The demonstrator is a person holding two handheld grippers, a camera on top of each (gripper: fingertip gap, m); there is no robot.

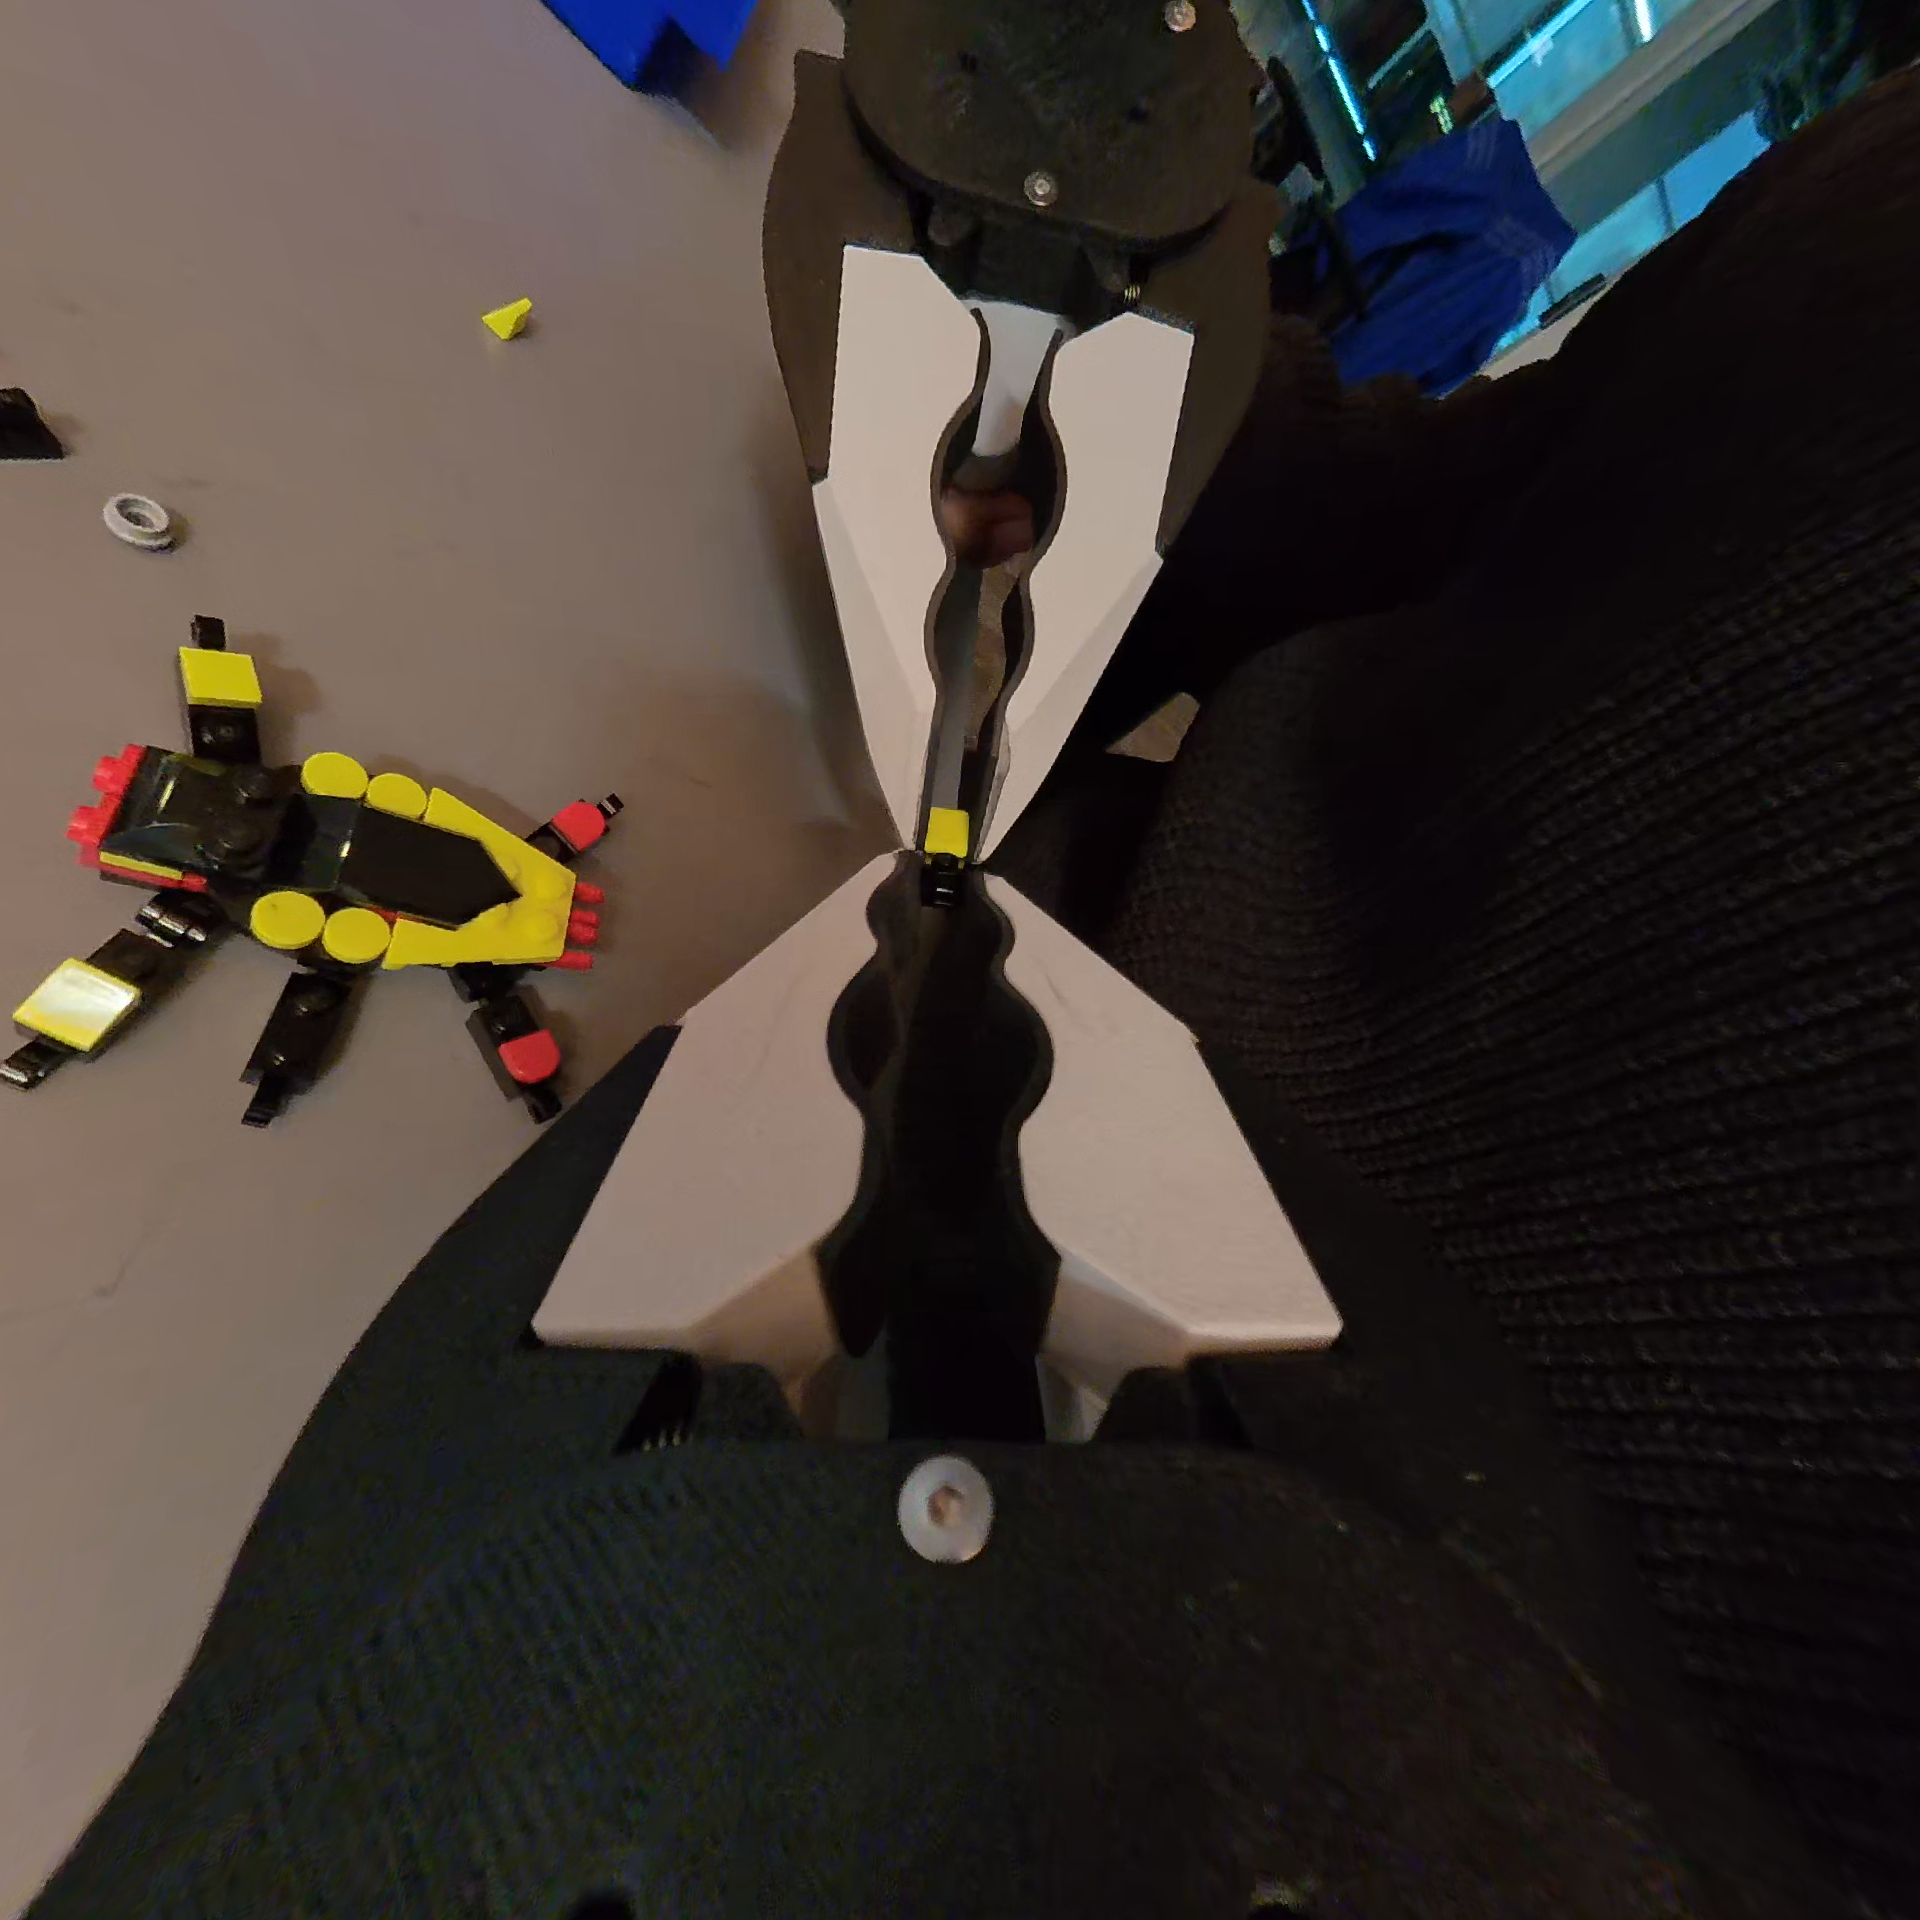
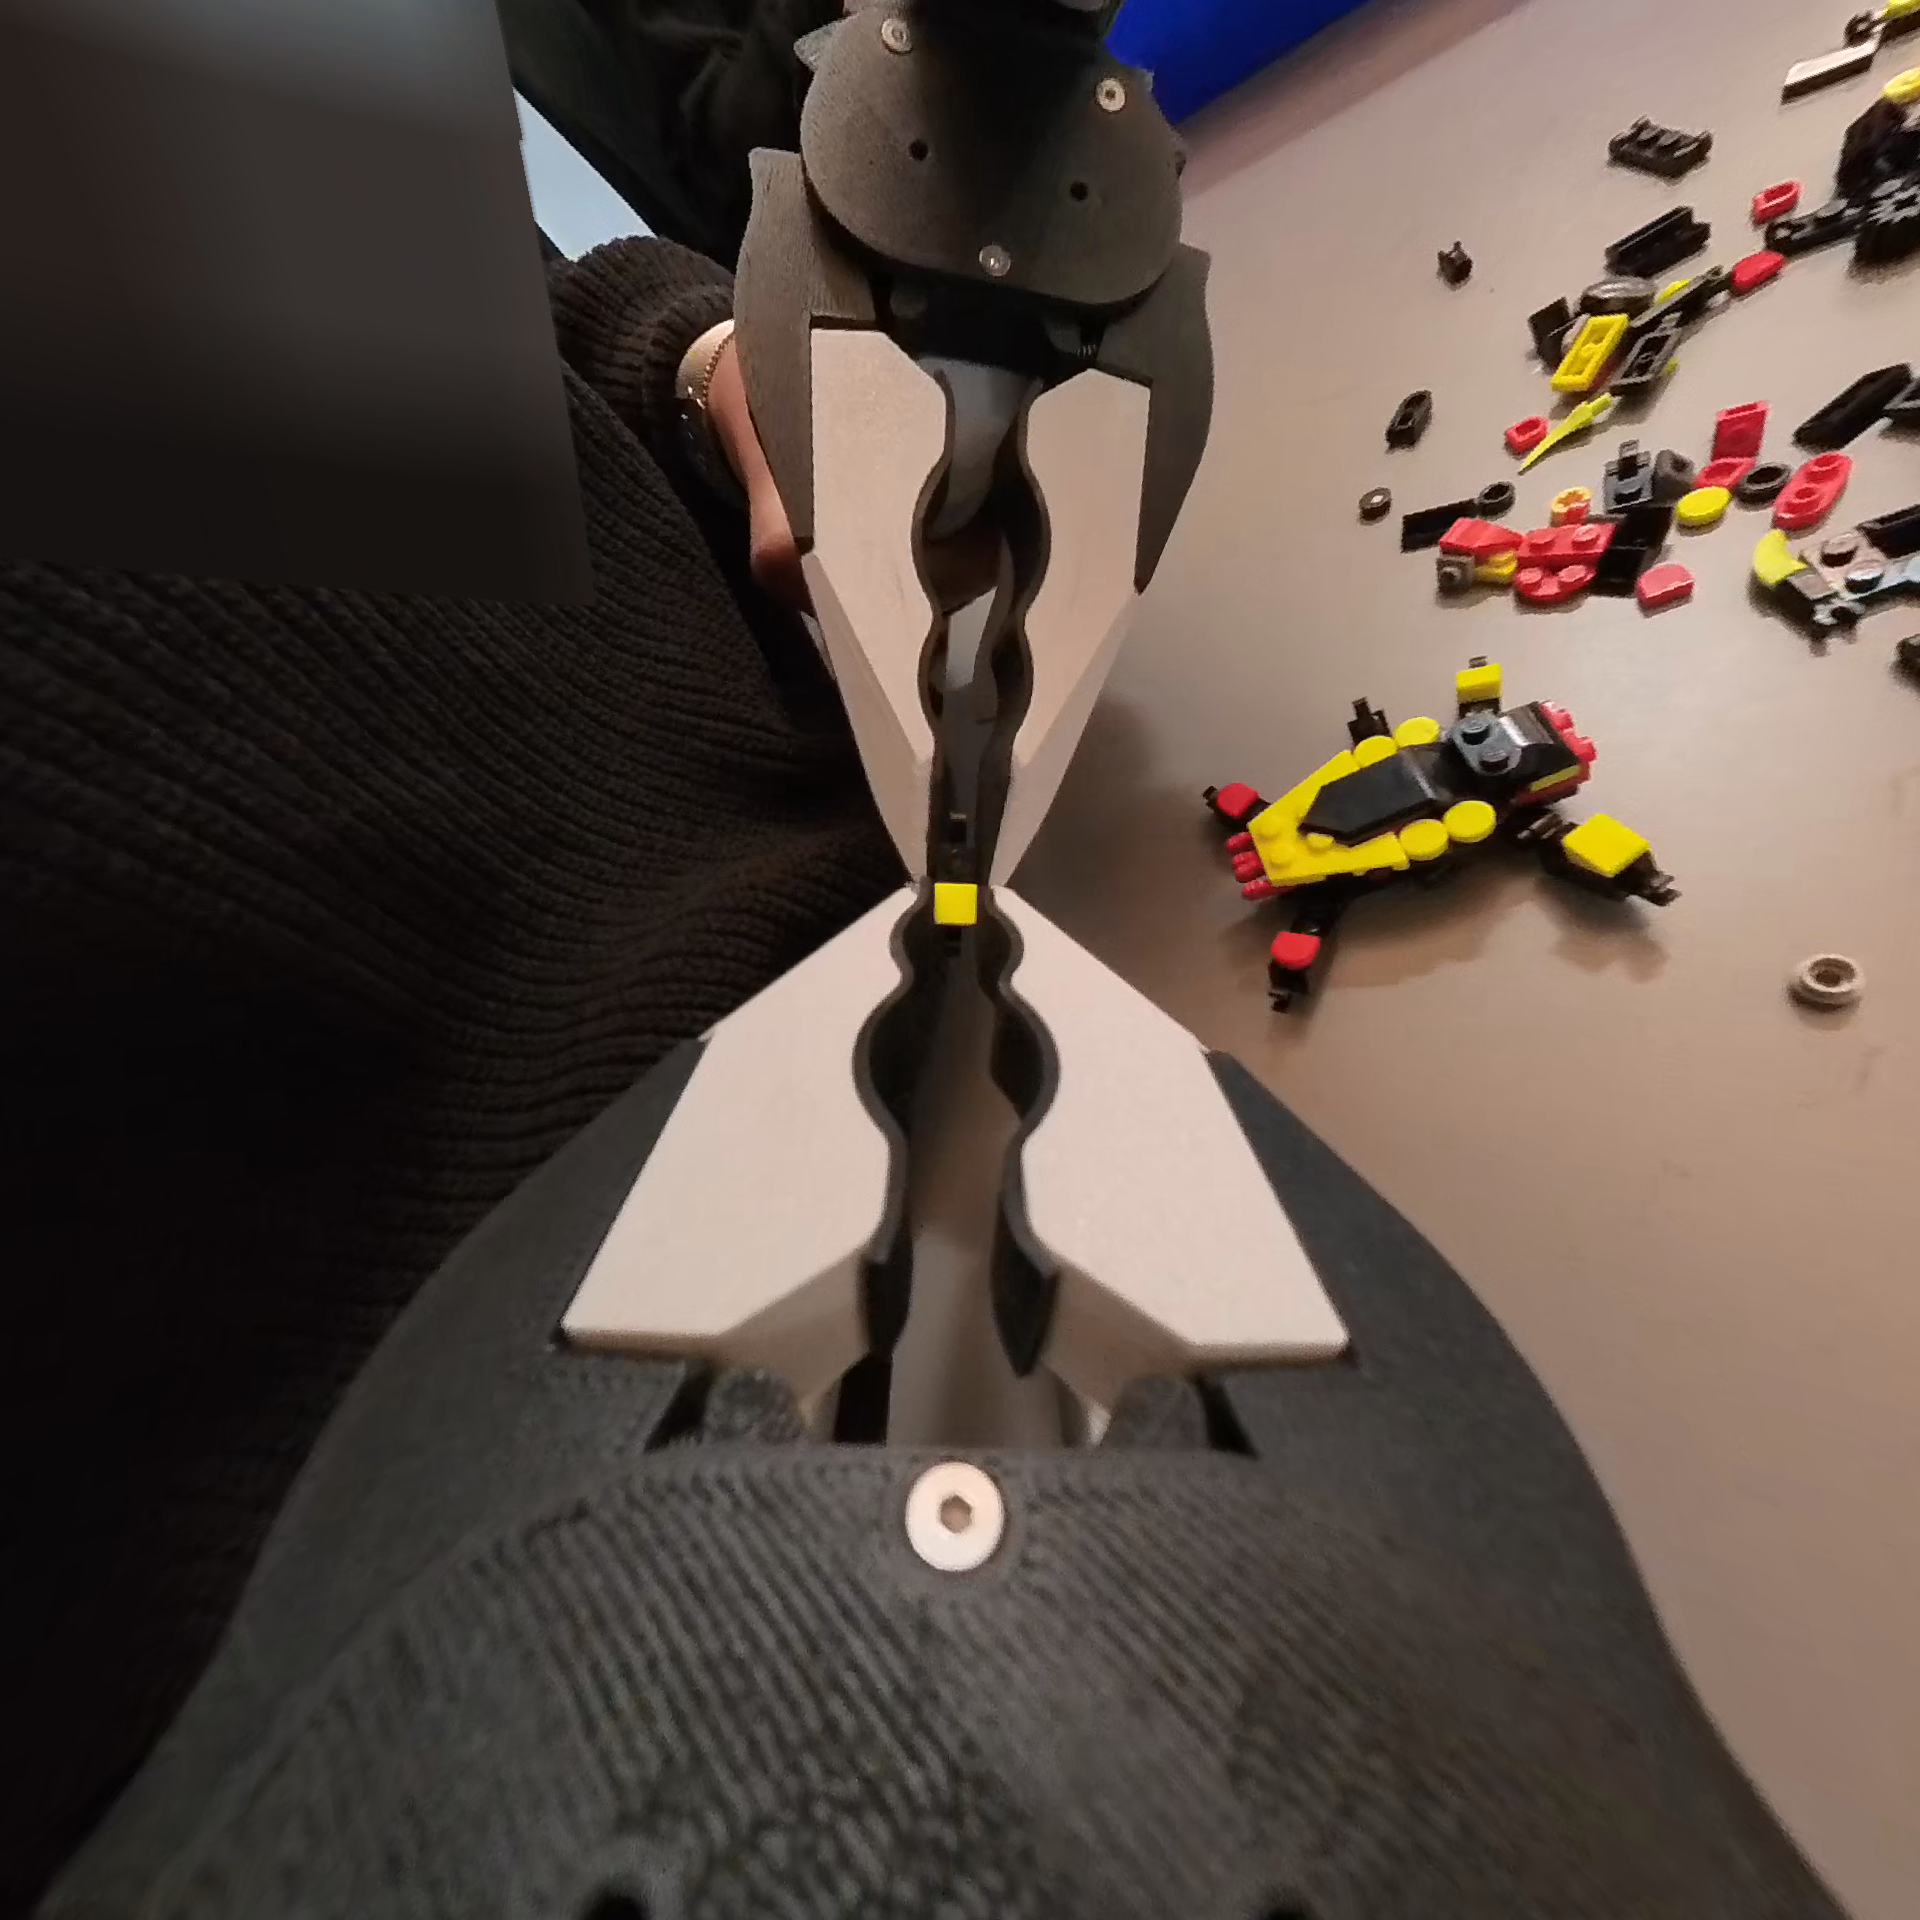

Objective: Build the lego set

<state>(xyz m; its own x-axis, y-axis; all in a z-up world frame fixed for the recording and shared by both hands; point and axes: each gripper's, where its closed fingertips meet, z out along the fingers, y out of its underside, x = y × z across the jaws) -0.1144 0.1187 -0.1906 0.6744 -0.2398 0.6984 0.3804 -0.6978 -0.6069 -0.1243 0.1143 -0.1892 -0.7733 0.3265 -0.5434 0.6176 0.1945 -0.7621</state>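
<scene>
Meeting tip to tip above the table edge, the two grippers pinch one small piece between them. Left gripper [image 1: 943,883] has its white fingers [image 1: 748,1122] pressed together on the black end of the small yellow-and-black piece [image 1: 945,831]. Right gripper [image 2: 954,914], coming from the opposite side, has its fingers [image 2: 1164,1174] closed on the yellow end of the same piece [image 2: 954,902]. Each wrist view shows the other gripper head-on, pointing straight back at the camera.

Half-built model [image 1: 343,873] lies flat on the grey table [image 1: 436,499], well apart from the grippers: yellow wedge nose, black centre, round yellow tiles along both sides, red studs at the rear, black legs with yellow and red tips splayed out. Same model [image 2: 1423,810] sits to the right in the right wrist view.

Grey round piece [image 1: 140,520] lies near the model, also seen in the right wrist view [image 2: 1825,979]. Small yellow wedge [image 1: 509,317] lies alone farther up the table. Pile of loose bricks [image 2: 1621,488], black, red and yellow, is scattered beyond the model. Blue bin [image 1: 665,31] sits at the table's far edge.

Person's black knit sleeve [image 2: 312,831] fills the left of the right wrist view; a hand [image 2: 748,468] grips the left gripper's handle.
</scene>
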